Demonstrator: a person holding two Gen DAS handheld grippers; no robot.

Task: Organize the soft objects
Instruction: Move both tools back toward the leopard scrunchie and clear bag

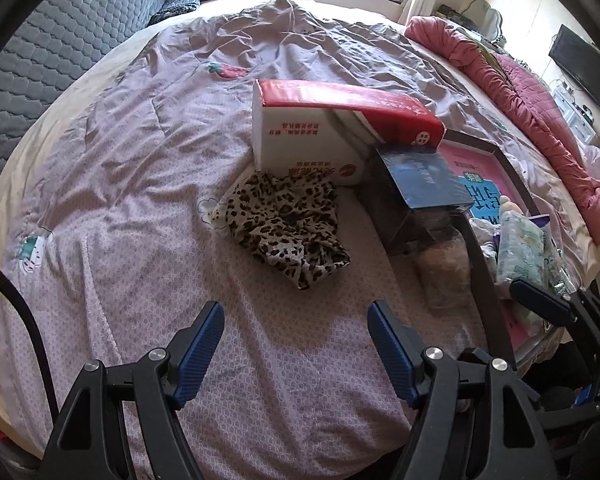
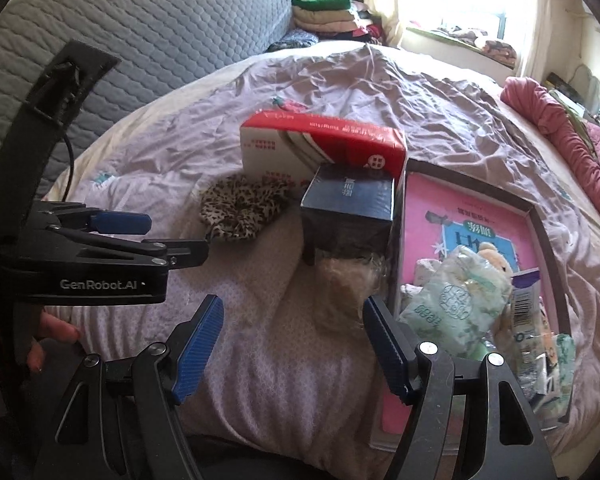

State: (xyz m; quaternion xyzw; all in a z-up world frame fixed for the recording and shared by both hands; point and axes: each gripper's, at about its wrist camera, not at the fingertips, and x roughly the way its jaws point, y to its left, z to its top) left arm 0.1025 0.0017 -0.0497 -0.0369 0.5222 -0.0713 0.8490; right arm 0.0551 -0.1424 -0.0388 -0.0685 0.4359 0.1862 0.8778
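Nearest: left gripper (image 1: 296, 344) jaws spread wide, nothing between them, hovering low over the lilac bedspread (image 1: 120, 200). Right gripper (image 2: 292, 344) likewise wide and empty, just right of the left one, close to the edge of the tray.

Next out: leopard-print cloth (image 1: 288, 224), crumpled on the bedspread straight ahead of the left gripper, apart from its fingertips. Looks like the next soft item to collect. Beside it on the right, a clear-wrapped bundle (image 2: 346, 292) of something tan; contents too blurred to name.

Step in hand, judged: reach and pinch the cloth. Best done by coming down on the bunched middle fold, not the thin trailing corner, so the whole piece lifts; keep the fingers clear of the bedspread so it isn't pinched too.

Cloth orientation: long axis runs diagonally, from far-left near the red-and-white tissue pack (image 1: 340, 128) to near-right, tapered corner pointing toward the grippers. Closing across that axis should gather more fabric.

Right side: dark-rimmed tray (image 2: 540, 216) with pink liner, holding a green wipes packet (image 2: 452, 304) and a plush toy (image 2: 496, 260); likely the drop spot.

Behind: dark blue box (image 1: 420, 176) touching the tissue pack. Farthest: grey quilted headboard (image 1: 60, 40), pink blanket (image 1: 520, 92).
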